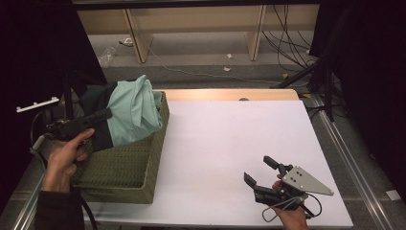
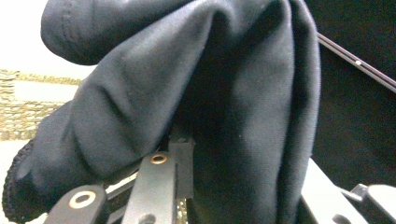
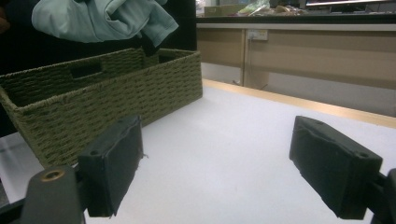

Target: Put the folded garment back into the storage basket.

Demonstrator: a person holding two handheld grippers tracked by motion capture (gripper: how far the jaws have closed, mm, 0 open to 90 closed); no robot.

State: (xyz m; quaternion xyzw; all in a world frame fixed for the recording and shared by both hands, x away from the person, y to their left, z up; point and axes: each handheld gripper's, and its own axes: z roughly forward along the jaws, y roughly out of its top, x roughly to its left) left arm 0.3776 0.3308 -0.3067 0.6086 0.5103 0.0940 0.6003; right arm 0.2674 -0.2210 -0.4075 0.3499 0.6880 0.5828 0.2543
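Observation:
A bundle of cloth hangs over the far end of a green woven basket [image 1: 129,177]. Its mint-green part [image 1: 134,110] bulges to the right, and a dark navy part [image 1: 101,138] lies under and behind it. My left gripper [image 1: 108,114] reaches in from the left at the bundle. In the left gripper view its jaws [image 2: 180,140] are shut on folds of the dark cloth [image 2: 243,93]. My right gripper [image 1: 258,169] rests low over the white table near its front right, open with nothing between its pads [image 3: 116,163]. Ahead of it stand the basket [image 3: 116,88] and the mint cloth [image 3: 102,18].
The white tabletop [image 1: 230,139] stretches between the basket and the right gripper. A metal rail [image 1: 354,163] runs along the table's right edge. Wooden furniture legs [image 1: 253,33] and cables [image 1: 287,43] lie on the floor beyond the far edge.

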